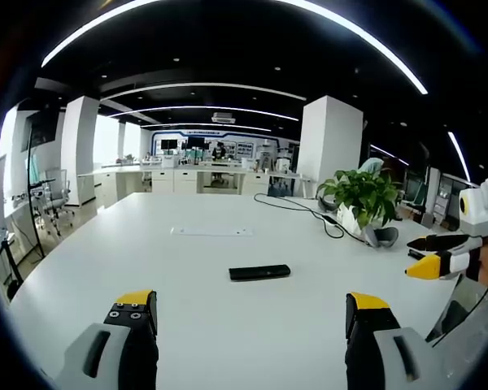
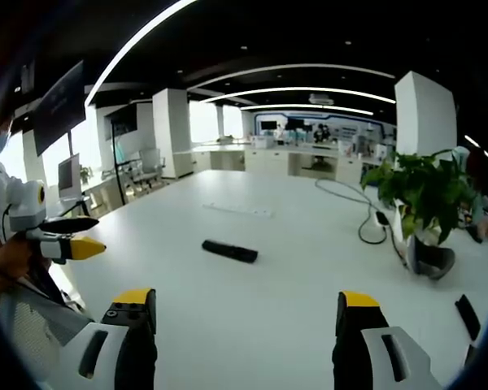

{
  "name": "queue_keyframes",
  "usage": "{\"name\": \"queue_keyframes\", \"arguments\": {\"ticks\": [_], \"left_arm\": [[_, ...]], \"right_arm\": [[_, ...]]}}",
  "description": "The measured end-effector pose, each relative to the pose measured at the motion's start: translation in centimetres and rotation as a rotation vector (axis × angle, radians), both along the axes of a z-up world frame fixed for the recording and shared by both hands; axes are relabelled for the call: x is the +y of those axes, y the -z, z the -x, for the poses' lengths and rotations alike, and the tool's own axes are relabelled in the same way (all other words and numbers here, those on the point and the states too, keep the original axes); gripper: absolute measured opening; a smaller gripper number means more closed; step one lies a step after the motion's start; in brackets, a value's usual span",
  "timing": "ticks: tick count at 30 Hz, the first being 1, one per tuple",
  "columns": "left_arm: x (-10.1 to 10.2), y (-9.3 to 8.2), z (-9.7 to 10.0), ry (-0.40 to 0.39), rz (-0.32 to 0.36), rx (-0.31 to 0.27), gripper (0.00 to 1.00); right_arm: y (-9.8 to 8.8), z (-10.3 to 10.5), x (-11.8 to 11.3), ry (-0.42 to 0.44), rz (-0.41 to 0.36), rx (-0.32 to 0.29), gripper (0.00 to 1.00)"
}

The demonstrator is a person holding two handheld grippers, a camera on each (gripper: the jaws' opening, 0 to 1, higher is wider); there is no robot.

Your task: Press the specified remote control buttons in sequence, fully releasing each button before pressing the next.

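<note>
Nothing looks pressed yet: the remote (image 1: 259, 272) lies untouched mid-surface, both grippers (image 1: 252, 313) (image 2: 248, 313) well back, jaws spread.

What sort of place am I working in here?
Most likely an open-plan office or lab. A long white table holds the remote and a potted plant, with rows of desks and office chairs behind, under curved strip ceiling lights.

the remote control (image 1: 259, 272) (image 2: 229, 251) is laid near the middle of the table (image 1: 187, 317) (image 2: 293, 309). beyond it a flat strip (image 1: 211, 231) (image 2: 239, 210) is set. a potted plant (image 1: 360, 199) (image 2: 423, 203) is placed toward the right edge, with a cable (image 1: 297, 209) (image 2: 354, 199) run behind it.
</note>
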State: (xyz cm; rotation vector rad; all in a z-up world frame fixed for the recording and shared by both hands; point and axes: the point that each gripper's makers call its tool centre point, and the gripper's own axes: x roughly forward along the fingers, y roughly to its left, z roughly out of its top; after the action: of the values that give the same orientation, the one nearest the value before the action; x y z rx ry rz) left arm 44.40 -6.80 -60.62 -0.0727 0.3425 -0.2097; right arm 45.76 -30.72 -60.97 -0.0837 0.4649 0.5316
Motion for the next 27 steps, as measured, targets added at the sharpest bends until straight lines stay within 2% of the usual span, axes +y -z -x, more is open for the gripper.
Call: {"name": "queue_keyframes", "arguments": {"ticks": [9, 18, 27], "left_arm": [[-0.1, 0.1, 0.0, 0.004, -0.004, 0.003, 1.0], [-0.2, -0.4, -0.4, 0.005, -0.016, -0.013, 1.0], [-0.4, -0.9, -0.8, 0.018, -0.004, -0.007, 1.0]], "right_arm": [[0.1, 0.0, 0.1, -0.005, 0.004, 0.0, 0.91], [-1.3, -0.3, 1.3, -0.04, -0.009, -0.061, 0.91], [-1.9, -1.3, 1.2, -0.056, 0.001, -0.085, 0.91]]}}
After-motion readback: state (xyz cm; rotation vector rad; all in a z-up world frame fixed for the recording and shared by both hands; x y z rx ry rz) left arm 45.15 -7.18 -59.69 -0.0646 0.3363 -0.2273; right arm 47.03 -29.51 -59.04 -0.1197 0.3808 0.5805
